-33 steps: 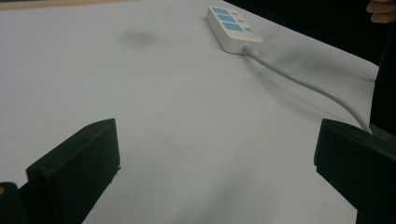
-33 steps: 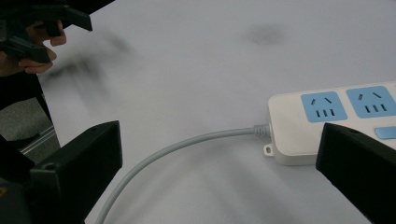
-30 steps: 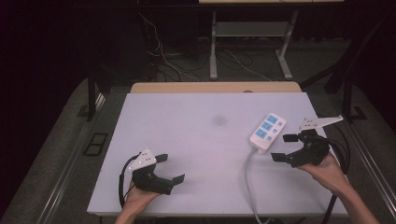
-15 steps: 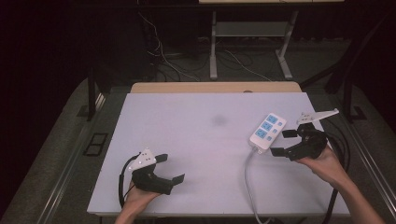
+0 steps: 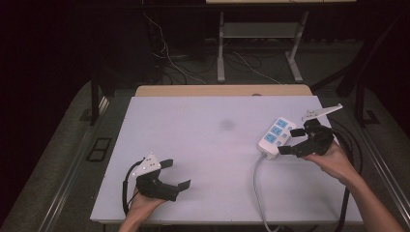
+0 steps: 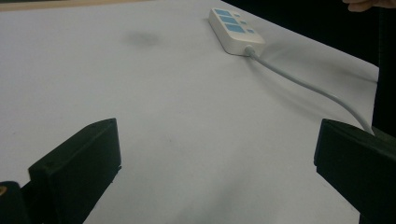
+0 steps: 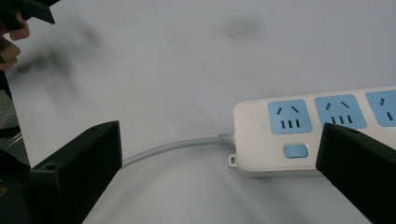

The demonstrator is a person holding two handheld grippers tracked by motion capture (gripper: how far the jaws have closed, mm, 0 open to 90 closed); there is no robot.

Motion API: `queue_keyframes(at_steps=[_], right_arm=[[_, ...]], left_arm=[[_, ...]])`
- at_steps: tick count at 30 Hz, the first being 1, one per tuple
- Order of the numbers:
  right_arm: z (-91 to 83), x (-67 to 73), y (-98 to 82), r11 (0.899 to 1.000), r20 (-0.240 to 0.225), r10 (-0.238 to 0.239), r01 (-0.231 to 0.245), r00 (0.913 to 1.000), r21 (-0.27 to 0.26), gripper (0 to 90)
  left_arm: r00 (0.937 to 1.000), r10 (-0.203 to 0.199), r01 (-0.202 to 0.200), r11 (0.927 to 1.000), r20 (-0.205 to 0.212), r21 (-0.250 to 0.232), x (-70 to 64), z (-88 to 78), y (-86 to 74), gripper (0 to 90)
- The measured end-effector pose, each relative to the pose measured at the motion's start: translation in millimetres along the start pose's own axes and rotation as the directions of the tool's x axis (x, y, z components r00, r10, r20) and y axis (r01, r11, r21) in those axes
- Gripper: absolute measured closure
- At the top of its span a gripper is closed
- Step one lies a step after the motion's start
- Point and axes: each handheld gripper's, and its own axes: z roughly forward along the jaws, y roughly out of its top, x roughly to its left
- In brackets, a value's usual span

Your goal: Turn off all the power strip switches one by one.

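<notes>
The white plastic power strip with three blue sockets (image 5: 277,136) lies flat on the right half of the white bench (image 5: 203,145), its grey round cable (image 5: 258,188) running off the near edge. The right claw (image 5: 294,141) is released, jaws spread wide, and sits just beside the cable end of the strip; in the right gripper view one jaw is over the cable and the other over the strip's top face, near the blue rocker switch (image 7: 296,150). The left claw (image 5: 174,175) is also released and empty, resting low at the near left of the bench, well apart from the strip.

Hazards judged from this position:

- Closing across the cable joint instead of the strip body would give a poor hold; the strip could pivot or slip out on lifting.
- A jaw landing on the switch could toggle it; a small red light beside the switch suggests the strip may be live.
- Pulling the strip away from the near edge could draw the cable taut and twist the strip.
- The smooth casing offers little grip for the hard jaws.
</notes>
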Motion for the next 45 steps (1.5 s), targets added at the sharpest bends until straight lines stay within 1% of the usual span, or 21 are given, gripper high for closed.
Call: queue_keyframes(at_steps=[7, 15, 16, 17, 19, 20, 25, 26, 27, 28, 30, 31, 32, 33, 34, 36, 40, 41, 42, 43, 45], right_arm=[[5.5, -7.8, 2.5, 1.000, 0.005, 0.005, -0.006, 1.0000, 0.018, 0.3], [14.7, -12.6, 5.6, 0.998, 0.016, -0.013, 0.012, 0.9998, 0.055, 1.2], [15.5, -13.2, 5.8, 0.998, 0.011, -0.014, 0.014, 0.9998, 0.061, 6.0], [16.2, -14.0, 5.8, 0.998, -0.002, -0.019, 0.020, 0.9998, 0.063, 8.1], [19.6, -15.9, 5.6, 0.997, 0.016, -0.024, 0.022, 0.9996, 0.077, 9.9], [20.4, -17.2, 5.3, 0.996, 0.012, -0.022, 0.021, 0.9997, 0.084, 16.7], [23.3, -22.4, 3.6, 0.995, 0.024, -0.010, 0.007, 0.9997, 0.103, 22.9], [23.9, -26.3, 2.8, 0.994, 0.017, 0.012, -0.014, 0.9998, 0.107, 25.9], [23.9, -26.3, 2.8, 0.994, 0.017, 0.012, -0.014, 0.9998, 0.107, 25.9], [22.8, -29.7, 2.2, 0.995, 0.030, 0.020, -0.023, 0.9994, 0.096, 30.2], [21.8, -31.2, 2.2, 0.996, 0.041, 0.019, -0.022, 0.9990, 0.088, 32.6], [20.7, -34.7, 2.1, 0.996, 0.037, 0.032, -0.035, 0.9988, 0.082, 35.6], [20.7, -34.7, 2.1, 0.996, 0.037, 0.032, -0.035, 0.9988, 0.082, 40.0], [21.3, -38.7, 1.6, 0.995, -0.001, 0.048, -0.047, 0.9989, 0.089, 47.5], [21.3, -38.7, 1.6, 0.995, -0.001, 0.048, -0.047, 0.9989, 0.089, 47.5], [23.5, -41.4, 0.4, 0.993, -0.010, 0.048, -0.047, 0.9988, 0.105, 54.8], [25.8, -42.9, 0.6, 0.993, -0.014, 0.051, -0.049, 0.9986, 0.110, 59.5], [27.1, -43.7, 0.9, 0.993, -0.016, 0.048, -0.046, 0.9987, 0.109, 65.1], [27.1, -43.7, 0.9, 0.993, -0.016, 0.048, -0.046, 0.9987, 0.109, 65.1], [28.5, -44.5, 1.0, 0.994, -0.013, 0.038, -0.036, 0.9992, 0.108, 73.7], [30.1, -45.5, 1.1, 0.993, -0.005, 0.037, -0.037, 0.9993, 0.109, 78.4]], left_arm=[[1.0000, 0.002, -0.002, 1.0000, 0.001, 0.002, -0.2, 0.9, -0.1, 0.0], [1.0000, 0.002, -0.002, 1.0000, 0.003, 0.004, 0.0, 1.1, -0.2, 0.0], [1.0000, 0.002, -0.002, 1.0000, 0.003, 0.005, -0.2, 1.2, -0.3, 0.0], [1.0000, 0.003, -0.003, 1.0000, 0.004, 0.005, -0.4, 1.1, -0.2, 0.0], [1.0000, 0.005, -0.005, 1.0000, 0.004, 0.006, -0.5, 1.2, -0.3, 0.0], [1.0000, 0.006, -0.006, 1.0000, 0.004, 0.005, -0.4, 1.1, -0.3, 0.0], [1.0000, 0.007, -0.007, 1.0000, 0.004, -0.005, -0.1, 0.6, -0.2, 0.0], [1.0000, 0.007, -0.007, 1.0000, 0.004, -0.005, -0.2, 0.6, -0.2, 0.0], [1.0000, 0.008, -0.008, 1.0000, 0.004, -0.005, -0.2, 0.6, -0.2, 0.0], [1.0000, 0.008, -0.008, 0.9999, 0.004, -0.006, -0.2, 0.6, -0.2, 0.0], [1.0000, 0.009, -0.009, 0.9999, 0.003, -0.008, -0.2, 0.5, -0.1, 0.0], [0.9999, 0.010, -0.010, 0.9999, 0.002, -0.009, -0.2, 0.5, -0.2, 0.0], [0.9999, 0.010, -0.010, 0.9999, 0.002, -0.009, -0.2, 0.5, -0.2, 0.0], [1.0000, 0.009, -0.009, 0.9999, 0.002, -0.009, -0.1, 0.6, -0.3, 0.0], [1.0000, 0.009, -0.009, 0.9999, 0.001, -0.008, -0.1, 0.7, -0.3, 0.0], [1.0000, 0.009, -0.009, 0.9999, 0.000, -0.007, 0.0, 1.0, -0.3, 0.0], [0.9999, 0.010, -0.010, 0.9999, 0.000, -0.006, -0.2, 1.6, -0.3, 0.0], [0.9999, 0.012, -0.012, 0.9999, 0.000, -0.004, -0.1, 1.6, -0.4, 0.0], [0.9999, 0.012, -0.012, 0.9999, 0.000, -0.004, -0.1, 1.7, -0.4, 0.0], [0.9999, 0.013, -0.013, 0.9999, -0.001, -0.004, -0.1, 1.8, -0.5, 0.0], [0.9999, 0.014, -0.014, 0.9999, 0.000, -0.004, -0.1, 1.9, -0.4, 0.0]])
